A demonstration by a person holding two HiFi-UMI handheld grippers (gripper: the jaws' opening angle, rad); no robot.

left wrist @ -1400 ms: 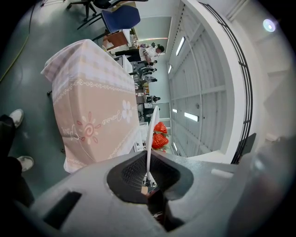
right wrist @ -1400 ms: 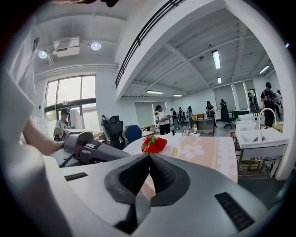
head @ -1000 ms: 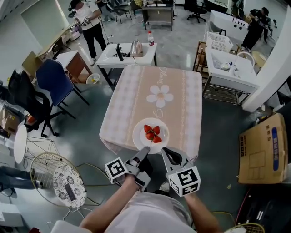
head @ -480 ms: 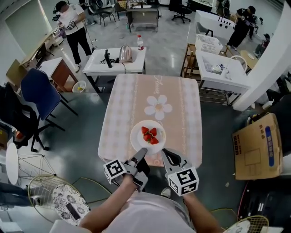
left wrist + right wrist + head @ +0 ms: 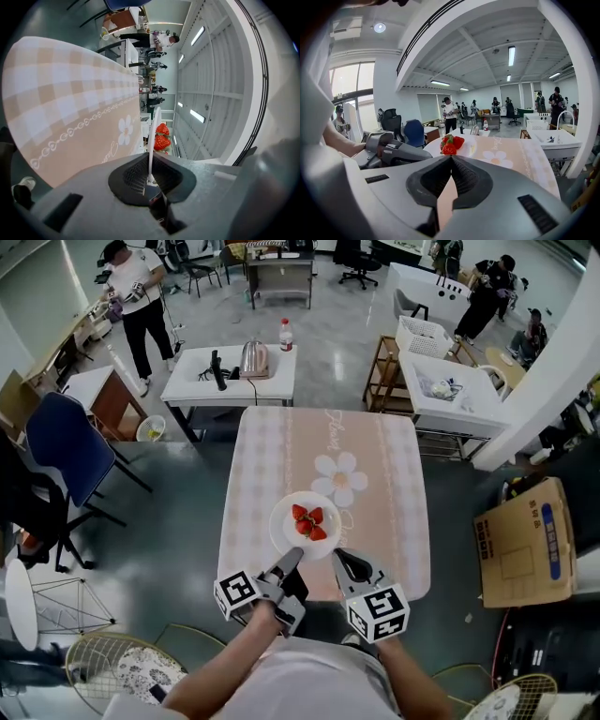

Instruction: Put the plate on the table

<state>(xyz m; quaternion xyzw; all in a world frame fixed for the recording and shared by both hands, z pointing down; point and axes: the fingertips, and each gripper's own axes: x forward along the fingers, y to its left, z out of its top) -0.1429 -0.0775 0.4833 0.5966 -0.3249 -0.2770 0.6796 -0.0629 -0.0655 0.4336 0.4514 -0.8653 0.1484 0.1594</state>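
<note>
Left claw [image 5: 297, 552]: clamped on plate [image 5: 283, 525] rim | right claw [image 5: 338, 554]: just beside plate

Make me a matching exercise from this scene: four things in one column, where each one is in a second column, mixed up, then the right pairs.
Things:
1 plate
2 strawberries
3 kettle
4 cardboard box

Places:
A on the floor, right of the checked table
B on the plate
C gripped at its rim by the left tool
D on the white table beyond the checked one

Pairs: 1-C, 2-B, 3-D, 4-A
</note>
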